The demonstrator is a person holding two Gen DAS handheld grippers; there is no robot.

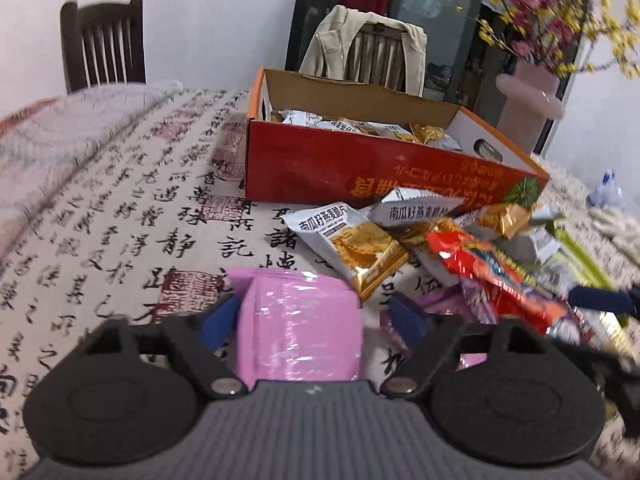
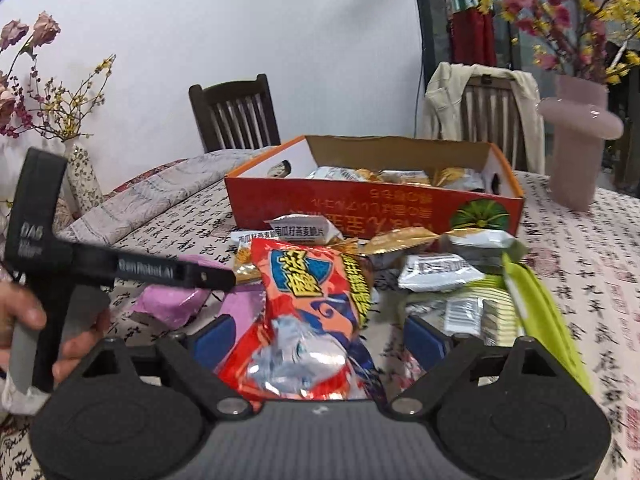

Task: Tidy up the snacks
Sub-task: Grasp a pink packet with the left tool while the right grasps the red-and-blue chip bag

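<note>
The surface [image 1: 120, 208] wore a soft quilted cloth printed with black brush calligraphy and red seal stamps. On it stood the landmark, an open red-and-orange cardboard box [image 1: 360, 160] with plain brown inner walls, its yellow lettering upside down to both cameras, part-filled with crinkly silver and gold snack packets.

Just in front of the box lay a loose heap of foil packets. The silver-and-gold packet [image 1: 348, 248] bore a dark label reading 南瓜籽燕麦脆片. A lime-green wrapper [image 2: 536, 312] lay at the heap's right edge.

Nearer still than the heap, a glossy red-orange bag [image 2: 308, 312] with big yellow characters on a blue badge sat between the right gripper's [image 2: 320, 340] blue-padded fingers, which stood wide without visibly pressing it.

The left gripper's [image 1: 310, 316] fingers were about half closed around a smooth pink blocky packet [image 1: 300, 320]; one pad touched it, the other stood just clear. Its black arm read "GenRobot.AI".
</note>
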